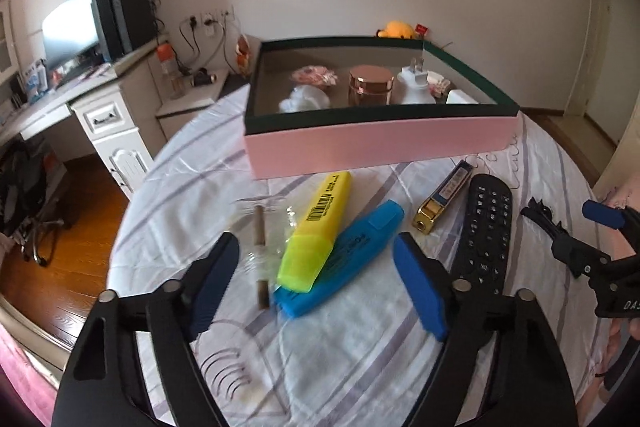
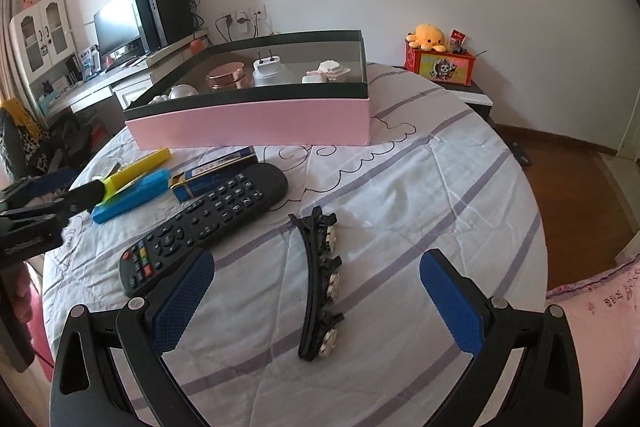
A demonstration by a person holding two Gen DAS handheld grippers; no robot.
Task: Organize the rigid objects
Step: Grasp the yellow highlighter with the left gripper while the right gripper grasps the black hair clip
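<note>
Roughly centred on the bed sits the pink box, dark green around its rim, and all else is placed from it. Inside the box: a rose-gold jar, a white plug adapter, a white crumpled item and a few small pale pieces, too small to identify. In front of the box, on the white striped sheet, lie the loose things. Yellow highlighter rests across the blue highlighter, the two touching, yellow on top. Just beside them, further from the box's right corner, a clear wrapper holding a brown stick. A gold-and-blue narrow case lies near the box front, and the black remote lies right beside it. A black hair clip with pale studs lies nearer the camera than the remote, apart from it. Left gripper hangs above the two highlighters, its jaws apart, blue pads on either side of them, nothing pressed. Right gripper hovers over the hair clip, jaws spread wide, the clip between them untouched. Beyond the box, a desk with a monitor and a yellow plush toy on a red box.
</note>
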